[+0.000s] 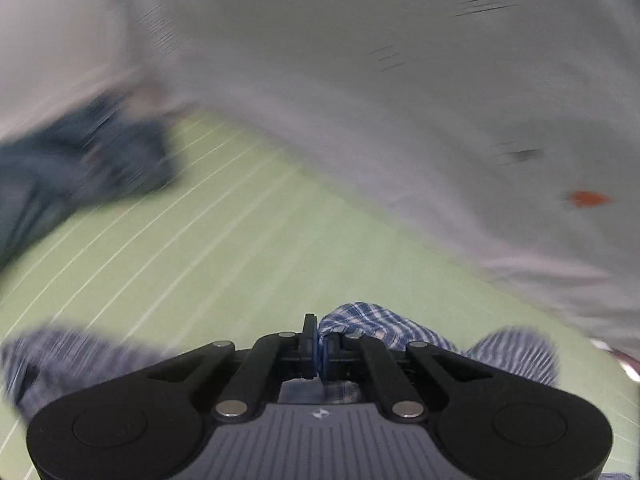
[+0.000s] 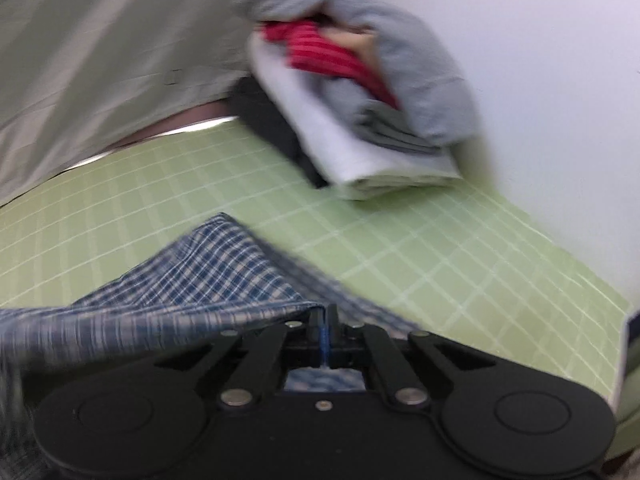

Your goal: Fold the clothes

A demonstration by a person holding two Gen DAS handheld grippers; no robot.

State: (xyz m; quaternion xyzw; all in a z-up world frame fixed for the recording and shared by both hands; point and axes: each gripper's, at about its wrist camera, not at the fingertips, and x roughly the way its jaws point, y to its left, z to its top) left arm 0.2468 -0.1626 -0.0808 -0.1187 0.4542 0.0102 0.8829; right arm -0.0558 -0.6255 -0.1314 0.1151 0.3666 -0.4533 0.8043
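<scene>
- The left gripper (image 1: pixel 316 338) sits at the bottom centre of the left wrist view, its jaws pressed nearly together on a pinch of blue plaid garment (image 1: pixel 372 322).
- From that pinch the plaid cloth bunches just to the right of the fingertips and runs toward the lower right of the frame; a blurred stretch of the same pattern shows at the lower left, beside the gripper body.
- The right gripper (image 2: pixel 323 326) is at the bottom centre of the right wrist view, jaws closed tight on an edge of the blue plaid garment (image 2: pixel 192 280).
- Here the cloth spreads up and to the left from the fingertips, coming to a corner near the frame's middle and trailing off the lower left edge.
- The garment lies over a green gridded mat (image 2: pixel 440 248) that fills the middle of both views.
- At the upper centre-right of the right wrist view rests a pile of clothes (image 2: pixel 360 92): grey and white pieces with a red striped one among them, on the mat's far edge.
- A dark blue cloth (image 1: pixel 80 160), heavily blurred, lies at the left of the left wrist view, well apart from the gripper.
- A pale wall (image 1: pixel 400 80) fills the top of that view.
</scene>
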